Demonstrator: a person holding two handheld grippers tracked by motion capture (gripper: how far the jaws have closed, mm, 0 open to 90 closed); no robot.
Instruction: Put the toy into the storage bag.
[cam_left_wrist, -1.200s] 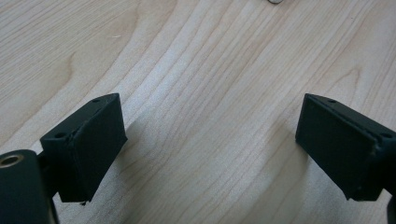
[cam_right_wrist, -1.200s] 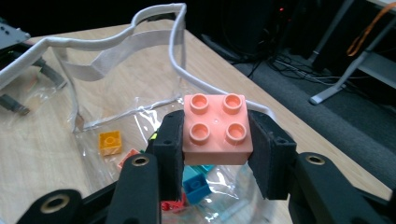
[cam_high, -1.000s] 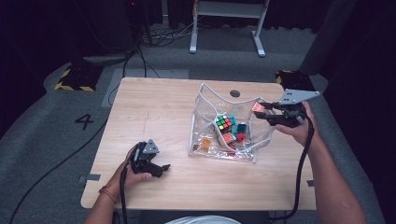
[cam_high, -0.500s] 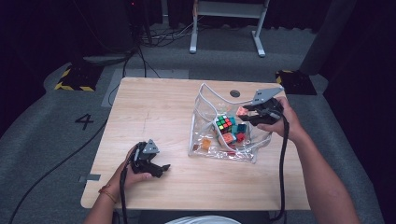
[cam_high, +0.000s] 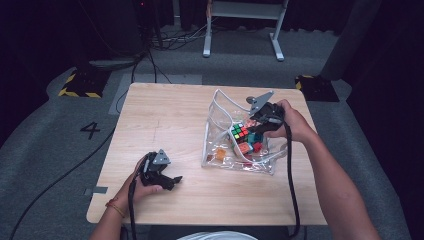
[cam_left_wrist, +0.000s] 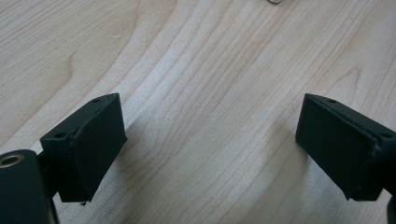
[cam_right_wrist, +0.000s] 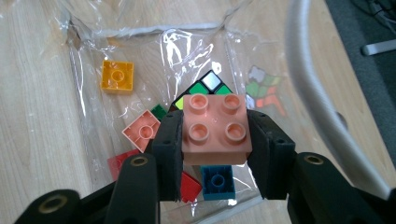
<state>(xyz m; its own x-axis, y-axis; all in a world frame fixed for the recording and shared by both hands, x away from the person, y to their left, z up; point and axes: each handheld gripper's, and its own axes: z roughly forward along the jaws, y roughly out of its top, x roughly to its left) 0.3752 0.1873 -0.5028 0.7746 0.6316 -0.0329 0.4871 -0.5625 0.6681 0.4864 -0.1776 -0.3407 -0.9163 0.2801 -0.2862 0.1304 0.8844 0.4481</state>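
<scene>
Between the right gripper's (cam_right_wrist: 214, 154) jaws I see a pink four-stud brick (cam_right_wrist: 215, 128), pads pressed on both its sides, studs up, so it's a firm grip. Gripper sits over the mouth of the clear plastic bag (cam_high: 220, 107), at the right half of the wooden table (cam_high: 165, 115). Under the held brick, inside the bag: a blue brick (cam_right_wrist: 217, 182), red pieces (cam_right_wrist: 190, 186), a smaller pink brick (cam_right_wrist: 141, 132), a green bit (cam_right_wrist: 160, 112), and an orange brick (cam_right_wrist: 117, 76) further off toward the bag's far corner. Puzzle cube (cam_right_wrist: 203, 86) lies just behind the held brick. White bag handle (cam_right_wrist: 308, 88) arcs past on the right.

Left gripper (cam_high: 167, 181) rests on the table near the front edge, well apart from the bag. Jaws wide apart, nothing between them, just bare wood.
</scene>
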